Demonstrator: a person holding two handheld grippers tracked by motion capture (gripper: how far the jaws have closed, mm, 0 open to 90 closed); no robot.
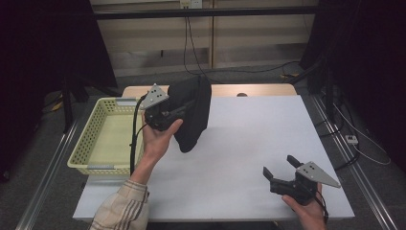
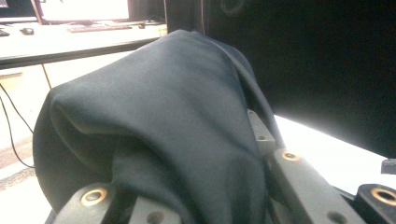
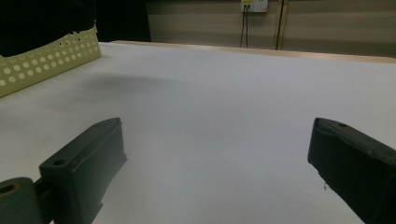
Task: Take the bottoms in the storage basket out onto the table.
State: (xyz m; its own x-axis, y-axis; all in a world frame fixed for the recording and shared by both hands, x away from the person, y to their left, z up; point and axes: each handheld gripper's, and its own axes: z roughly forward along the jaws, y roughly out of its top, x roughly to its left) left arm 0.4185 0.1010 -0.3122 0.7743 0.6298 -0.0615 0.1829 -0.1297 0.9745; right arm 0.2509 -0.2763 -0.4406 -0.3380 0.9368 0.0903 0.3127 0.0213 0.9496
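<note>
Black cloth point(image 1: 191, 115) is held clamped in left hand-held gripper point(image 1: 165, 115), upper centre-left, beside yellow basket point(image 1: 91, 139); right hand-held gripper point(image 1: 280, 170) is kept wide, lower right, w/ nothing between.

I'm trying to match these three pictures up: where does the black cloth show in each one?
High view: the black cloth hangs left of centre, held up by the left gripper beside the pale yellow perforated plastic basket.
Left gripper view: it drapes over the jaws.
Right gripper view: not in it.
Shared landmark: the white table.
</note>
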